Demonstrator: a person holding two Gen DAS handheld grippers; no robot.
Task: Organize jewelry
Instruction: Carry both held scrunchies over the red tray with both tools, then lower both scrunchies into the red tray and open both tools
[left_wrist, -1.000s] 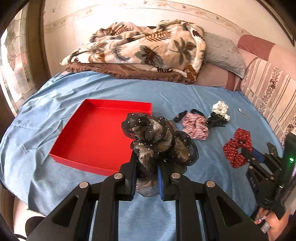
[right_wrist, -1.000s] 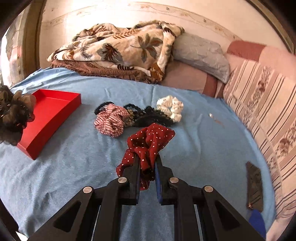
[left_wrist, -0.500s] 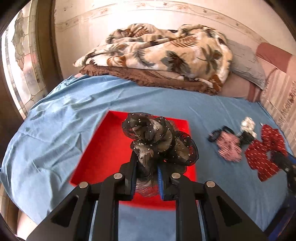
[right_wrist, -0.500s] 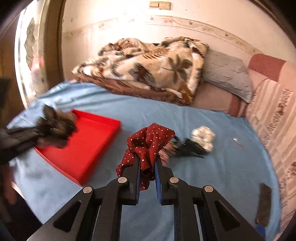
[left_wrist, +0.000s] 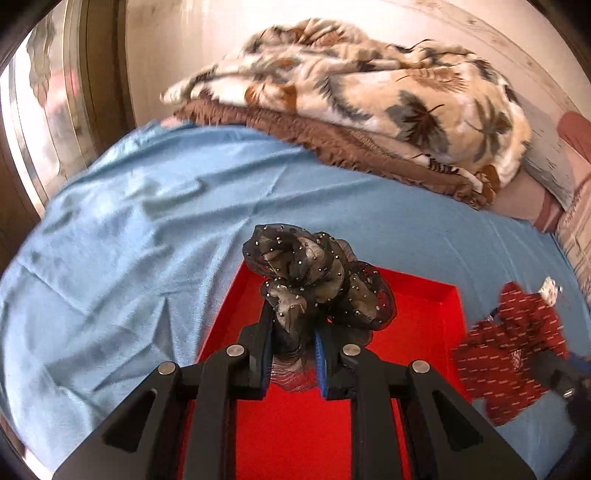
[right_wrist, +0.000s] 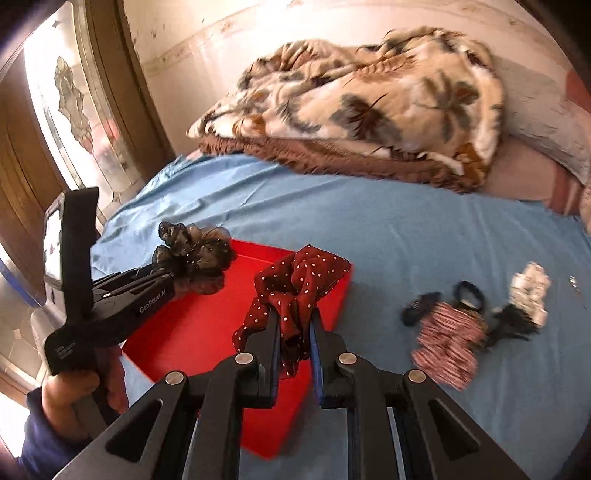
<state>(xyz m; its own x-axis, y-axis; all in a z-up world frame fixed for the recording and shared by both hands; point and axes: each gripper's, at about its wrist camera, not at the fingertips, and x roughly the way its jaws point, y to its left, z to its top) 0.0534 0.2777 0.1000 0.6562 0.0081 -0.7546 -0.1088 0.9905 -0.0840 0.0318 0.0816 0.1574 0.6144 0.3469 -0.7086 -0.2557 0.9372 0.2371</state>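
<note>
The left gripper (left_wrist: 291, 347) is pinching a black beaded organza scrunchie (left_wrist: 317, 284) at frame center, over the red tray (left_wrist: 413, 332), whose visible floor looks bare. The right gripper (right_wrist: 293, 332) is clamping a maroon polka-dot scrunchie (right_wrist: 299, 280) above the tray's right edge. At the right of its view, a striped scrunchie (right_wrist: 447, 336) and white scrunchie (right_wrist: 530, 291) are waiting on the blue sheet (right_wrist: 406, 229), so most sorting appears left.

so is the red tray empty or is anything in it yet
Empty as far as shows: the red tray has bare floor. The black scrunchie and red dotted scrunchie are held above it in the tongs.
</note>
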